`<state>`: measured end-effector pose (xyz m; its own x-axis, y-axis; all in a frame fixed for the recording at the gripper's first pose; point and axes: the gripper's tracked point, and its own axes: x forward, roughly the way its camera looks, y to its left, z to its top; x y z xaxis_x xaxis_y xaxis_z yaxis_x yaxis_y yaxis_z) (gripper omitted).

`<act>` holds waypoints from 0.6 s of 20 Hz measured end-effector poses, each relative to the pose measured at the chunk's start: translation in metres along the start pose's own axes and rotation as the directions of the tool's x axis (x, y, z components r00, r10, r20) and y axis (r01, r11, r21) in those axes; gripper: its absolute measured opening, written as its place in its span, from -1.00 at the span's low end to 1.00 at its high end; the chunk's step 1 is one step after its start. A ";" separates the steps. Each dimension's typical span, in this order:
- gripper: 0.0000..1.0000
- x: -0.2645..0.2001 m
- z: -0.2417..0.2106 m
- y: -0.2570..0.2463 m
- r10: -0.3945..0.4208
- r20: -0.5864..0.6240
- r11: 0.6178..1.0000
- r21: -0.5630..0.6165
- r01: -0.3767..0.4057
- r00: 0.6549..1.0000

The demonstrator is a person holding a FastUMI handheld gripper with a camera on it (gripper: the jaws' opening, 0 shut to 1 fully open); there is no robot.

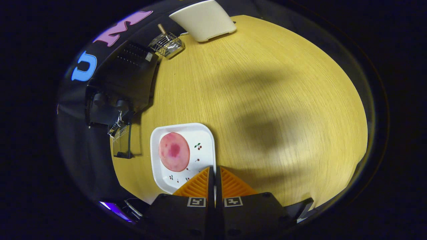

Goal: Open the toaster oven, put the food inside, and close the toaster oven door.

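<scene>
A white square plate [203,136] with small cherry prints lies on the wooden table, and a round pink slice of food [174,151] rests on its left half. My gripper [214,169] is shut on the plate's rim, which runs into the thin slit between the two fingers. The black toaster oven [123,80] stands beyond the plate to the left, by the booth wall, with two knobs showing. Its glass door [121,143] hangs open toward the plate.
A small metal wire basket with a wooden handle [166,45] sits past the oven at the far side of the table [267,83]. A cream-white flat object [205,20] lies next to it. Bare wood with a soft shadow spreads to the right.
</scene>
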<state>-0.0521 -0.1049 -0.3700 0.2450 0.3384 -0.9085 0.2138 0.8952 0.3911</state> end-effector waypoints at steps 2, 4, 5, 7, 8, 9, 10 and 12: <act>-0.89 -0.005 -0.004 0.008 0.020 0.005 0.998 0.066 -0.020 1.000; -0.89 -0.015 -0.012 0.014 0.045 0.015 0.994 0.101 -0.046 0.999; -0.89 -0.021 -0.013 0.015 0.054 0.026 0.992 0.115 -0.056 0.998; -0.89 -0.029 -0.011 0.018 0.062 0.057 0.987 0.147 -0.070 0.996; -0.89 -0.033 -0.010 0.020 0.065 0.073 0.982 0.170 -0.077 0.995; -0.90 -0.037 -0.012 0.020 0.069 0.087 0.977 0.197 -0.085 0.994; -0.89 -0.042 -0.012 0.019 0.076 0.104 0.969 0.227 -0.098 0.992; -0.89 -0.052 -0.015 0.019 0.085 0.139 0.953 0.279 -0.121 0.987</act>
<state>-0.0752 -0.1011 -0.3178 0.3911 0.3696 -0.8429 0.4381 0.7306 0.5237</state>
